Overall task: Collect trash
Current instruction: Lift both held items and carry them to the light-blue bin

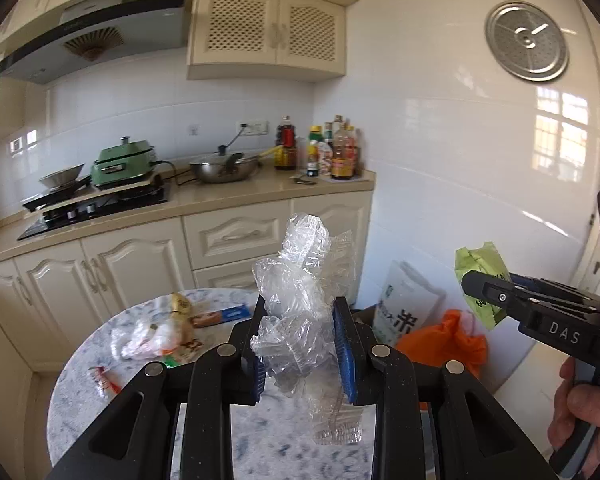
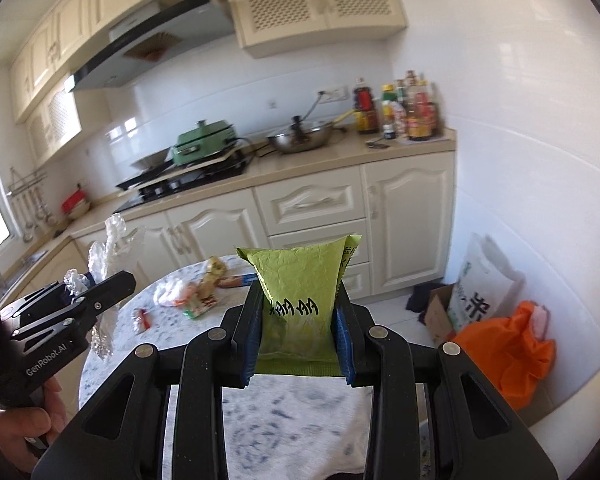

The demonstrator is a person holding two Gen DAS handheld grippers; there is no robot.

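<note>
My left gripper (image 1: 300,336) is shut on a crumpled clear plastic wrapper (image 1: 300,280), which sticks up above the blue pads over the round marbled table (image 1: 100,360). My right gripper (image 2: 298,332) is shut on a green snack packet (image 2: 300,280) with black lettering, held upright. In the left wrist view the right gripper (image 1: 476,284) shows at the right edge with the green packet (image 1: 480,264). The left gripper (image 2: 100,292) appears at the left of the right wrist view with the clear wrapper (image 2: 112,240). More trash (image 1: 156,332) lies on the table's far side.
An orange plastic bag (image 2: 512,352) sits on the floor to the right, beside a white printed sack (image 2: 480,288) and a cardboard box (image 2: 436,312). Cream kitchen cabinets (image 1: 140,264) and a counter with pans and bottles (image 1: 332,152) stand behind the table. A red wrapper (image 1: 104,380) lies near the table's left edge.
</note>
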